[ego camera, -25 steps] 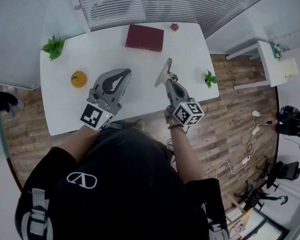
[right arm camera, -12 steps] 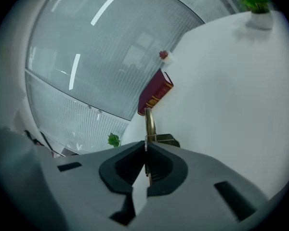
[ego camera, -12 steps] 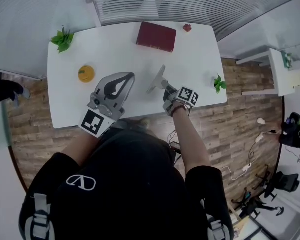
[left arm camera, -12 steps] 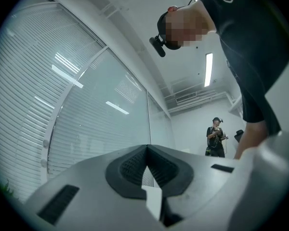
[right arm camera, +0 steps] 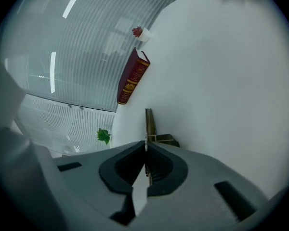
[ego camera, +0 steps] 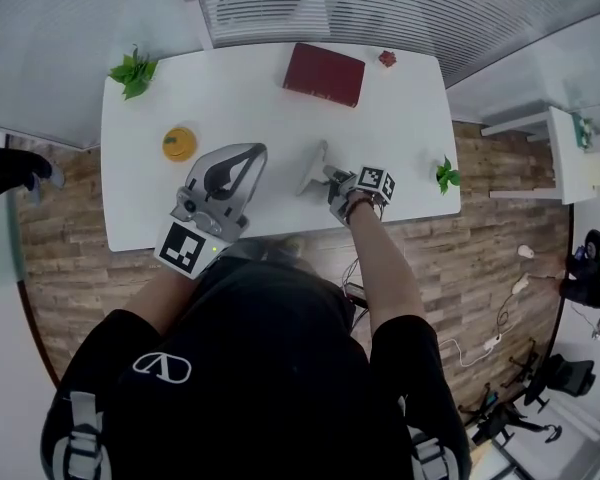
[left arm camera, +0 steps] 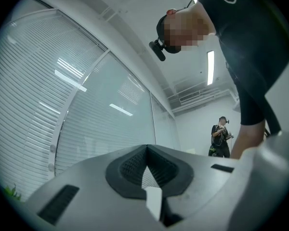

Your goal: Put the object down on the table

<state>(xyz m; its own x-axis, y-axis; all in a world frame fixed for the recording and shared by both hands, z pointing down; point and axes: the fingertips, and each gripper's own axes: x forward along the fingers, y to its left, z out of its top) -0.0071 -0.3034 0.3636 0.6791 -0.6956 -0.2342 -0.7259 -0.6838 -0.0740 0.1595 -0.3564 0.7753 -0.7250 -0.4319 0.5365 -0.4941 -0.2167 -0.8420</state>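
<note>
My right gripper (ego camera: 337, 179) is shut on a thin flat grey panel (ego camera: 312, 168), held edge-up over the white table (ego camera: 240, 98) near its front edge. The right gripper view shows the panel (right arm camera: 148, 121) edge-on, running out from between the closed jaws of the right gripper (right arm camera: 146, 146), with a small bracket beside it low over the tabletop. I cannot tell whether it touches the table. My left gripper (ego camera: 246, 154) hovers at the table's front left, shut with nothing in it. In its own view the left gripper (left arm camera: 147, 150) points up at the blinds.
A dark red book (ego camera: 324, 73) lies at the table's back, with a small red object (ego camera: 387, 58) to its right. An orange round thing (ego camera: 179, 143) sits at the left. Green sprigs lie at the back left corner (ego camera: 133, 70) and the right edge (ego camera: 445, 176). A person (left arm camera: 220, 136) stands far off.
My right gripper has come down and toward the table's front edge with the panel still in it, and its marker cube has turned. The left gripper has barely moved.
</note>
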